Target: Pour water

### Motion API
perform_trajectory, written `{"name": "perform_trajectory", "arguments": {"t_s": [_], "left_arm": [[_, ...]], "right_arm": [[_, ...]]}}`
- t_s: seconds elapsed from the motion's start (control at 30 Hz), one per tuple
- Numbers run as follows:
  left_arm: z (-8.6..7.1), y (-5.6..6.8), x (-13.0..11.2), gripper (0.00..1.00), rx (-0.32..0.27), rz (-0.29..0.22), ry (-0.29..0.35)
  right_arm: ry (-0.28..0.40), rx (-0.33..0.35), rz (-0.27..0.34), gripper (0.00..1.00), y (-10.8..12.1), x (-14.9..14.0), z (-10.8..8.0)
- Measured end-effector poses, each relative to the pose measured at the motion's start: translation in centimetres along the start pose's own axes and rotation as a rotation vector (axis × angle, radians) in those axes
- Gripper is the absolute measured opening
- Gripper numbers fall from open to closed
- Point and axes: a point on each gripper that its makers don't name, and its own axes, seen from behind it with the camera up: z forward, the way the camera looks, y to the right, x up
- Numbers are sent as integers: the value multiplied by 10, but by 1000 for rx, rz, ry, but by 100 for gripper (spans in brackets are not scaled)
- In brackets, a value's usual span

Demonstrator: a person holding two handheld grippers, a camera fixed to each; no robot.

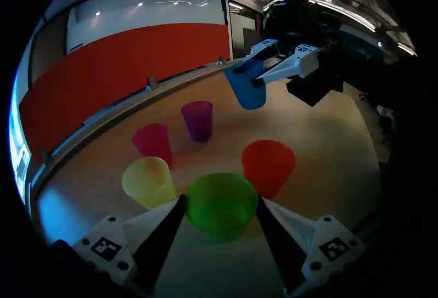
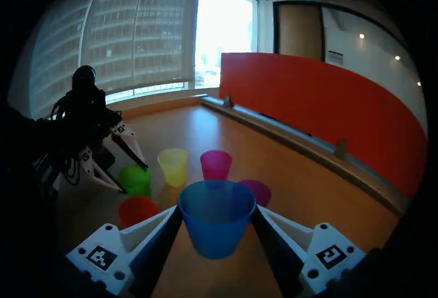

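1. The left gripper (image 1: 219,202) holds the green cup (image 1: 222,205); in the left gripper view its two fingers are set moderately apart and press the cup's sides just under the rim.
2. The right gripper view shows the left gripper (image 2: 133,179) off to the left with the green cup (image 2: 135,180) between its fingertips; whether the cup's base rests on the table (image 2: 306,188) I cannot tell.
3. The right gripper (image 2: 216,210) clamps the blue cup (image 2: 217,218); a finger bears on each side of it and its mouth faces up.
4. In the left gripper view the right gripper (image 1: 246,76) is on the far side of the table (image 1: 328,150); there the blue cup (image 1: 246,84) hangs clear of the wood, leaning a little.
5. Four more cups stand upright on the table between the grippers: yellow cup (image 1: 149,180) just beside the green one; pink cup (image 1: 153,142) behind it; purple cup (image 1: 197,120) farther back; red cup (image 1: 268,166) close to the green cup on the other side.
6. The right gripper view has the same four: yellow cup (image 2: 173,165); pink cup (image 2: 215,165); purple cup (image 2: 255,191), partly behind the blue one; red cup (image 2: 137,210).
7. Whether any cup holds water cannot be made out.
8. A red partition (image 1: 109,79) runs along one table edge; a bright window (image 2: 224,29) lies beyond; a person (image 2: 82,106) shows as a dark shape behind the left gripper.
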Motion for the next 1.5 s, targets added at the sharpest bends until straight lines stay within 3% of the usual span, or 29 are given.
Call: {"name": "perform_trajectory", "arguments": {"t_s": [0.77, 0.97, 1.27, 1.5], "left_arm": [[-2, 1, -11, 91, -18, -16, -3], [-1, -2, -20, 100, -7, -22, -32], [-15, -1, -20, 100, -13, -51, -28], [-31, 0, -22, 100, 15, -55, -11]], "right_arm": [[-50, 13, 5, 90, -3, -22, 14], [-67, 25, 10, 90, -6, -28, 19], [-111, 48, 24, 91, -12, -44, 36], [-142, 68, 33, 91, -17, -56, 52]]}}
